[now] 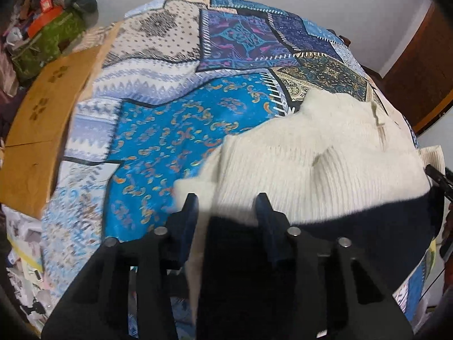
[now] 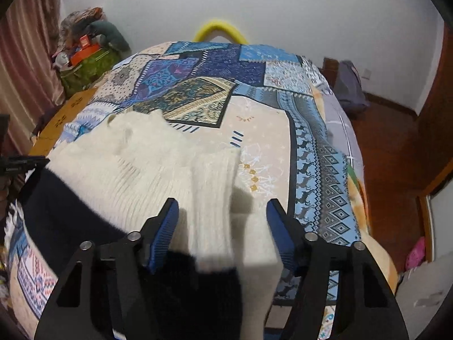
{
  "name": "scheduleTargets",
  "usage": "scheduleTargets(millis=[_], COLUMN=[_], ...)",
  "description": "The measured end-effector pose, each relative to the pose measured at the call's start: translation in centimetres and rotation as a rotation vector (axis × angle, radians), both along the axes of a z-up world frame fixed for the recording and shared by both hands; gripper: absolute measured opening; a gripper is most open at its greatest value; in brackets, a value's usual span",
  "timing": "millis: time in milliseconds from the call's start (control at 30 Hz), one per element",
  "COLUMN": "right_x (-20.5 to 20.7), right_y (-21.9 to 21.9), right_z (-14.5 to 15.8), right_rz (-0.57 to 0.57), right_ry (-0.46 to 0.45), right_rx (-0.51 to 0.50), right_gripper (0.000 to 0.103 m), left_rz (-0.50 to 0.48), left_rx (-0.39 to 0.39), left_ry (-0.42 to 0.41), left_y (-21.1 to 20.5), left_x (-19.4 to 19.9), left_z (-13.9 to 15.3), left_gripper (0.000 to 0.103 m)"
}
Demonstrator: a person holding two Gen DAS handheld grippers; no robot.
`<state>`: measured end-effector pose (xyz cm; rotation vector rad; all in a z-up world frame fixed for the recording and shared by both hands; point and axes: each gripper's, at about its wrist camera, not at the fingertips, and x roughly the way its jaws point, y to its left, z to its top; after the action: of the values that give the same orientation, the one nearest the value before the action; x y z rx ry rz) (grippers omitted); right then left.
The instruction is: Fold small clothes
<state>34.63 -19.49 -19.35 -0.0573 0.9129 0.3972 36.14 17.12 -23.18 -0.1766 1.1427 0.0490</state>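
Observation:
A small cream knit sweater (image 1: 325, 153) with a dark navy lower band (image 1: 354, 226) lies spread on a patterned bedspread (image 1: 175, 136). My left gripper (image 1: 228, 198) is open, its jaws either side of the sweater's left sleeve and bottom corner. In the right wrist view the sweater (image 2: 136, 164) lies at the left, its right sleeve (image 2: 215, 198) running down to a navy cuff (image 2: 209, 283). My right gripper (image 2: 222, 204) is open with its jaws astride that sleeve. The fabric under both grippers is partly hidden.
A cardboard sheet (image 1: 42, 130) lies along the bed's left edge. Cluttered bags and boxes (image 2: 85, 56) stand at the far left. A yellow arc (image 2: 219, 29) shows behind the bed. The wooden floor (image 2: 390, 153) and a grey backpack (image 2: 349, 87) are to the right.

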Motion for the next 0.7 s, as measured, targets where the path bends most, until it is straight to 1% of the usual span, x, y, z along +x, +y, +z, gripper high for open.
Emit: scheduleTargets(millis=[33,100,133,167,200,233,300,400,433,533,600,700], right_x=[0.3,1.0,1.2,1.3,1.3,1.3,0.9,0.5,0.5,1.5,2.0,2.4], right_y=[-0.2,-0.8,-1.0,-1.3,-1.5,-1.5,-1.6,-1.3,-1.2,-1.2,-0.9,-0.9], right_z=[-0.2,-0.7,-0.8,-0.8,-0.7,-0.5,0.3,1.7,2.0,1.7,1.0,-0.4], right_rz=[-0.011,-0.035,-0.043,-0.056,-0.061,-0.059,-0.038,0.0,-0.003,-0.013,-0.024,-0.059], right_ry=[0.01,0.039,0.052,0.06,0.06,0.056,0.031,-0.012,-0.013,0.008,0.013,0.032], right_rx=[0.013,0.062,0.089,0.115,0.128,0.135,0.139,0.108,0.088,0.078,0.053,0.022], right_gripper=[0.05,0.032,0.028,0.02,0.014,0.013,0.009,0.007,0.007,0.007,0.007,0.007], left_rz=[0.003,0.011,0.007,0.003,-0.002,-0.007,0.0,0.025,0.028,0.035,0.029,0.018], left_rx=[-0.01,-0.029,-0.029,-0.023,-0.008,0.011,0.086,0.135,0.138,0.147,0.176,0.168], left_ry=[0.004,0.008,0.007,0.002,-0.009,-0.024,-0.074,-0.139,-0.149,-0.118,-0.089,-0.054], left_y=[0.0,0.0,-0.1,-0.3,-0.4,-0.6,-0.9,-0.6,-0.4,-0.1,-0.2,-0.4], left_x=[0.4,1.2,1.4,1.4,1.4,1.2,0.5,-0.4,-0.5,-0.1,0.1,0.1], left_z=[-0.3,-0.8,-0.9,-0.9,-0.7,-0.5,0.6,2.1,2.4,1.6,0.3,-1.4], left_gripper=[0.032,0.008,0.007,0.007,0.006,0.006,0.006,0.006,0.005,0.006,0.006,0.006])
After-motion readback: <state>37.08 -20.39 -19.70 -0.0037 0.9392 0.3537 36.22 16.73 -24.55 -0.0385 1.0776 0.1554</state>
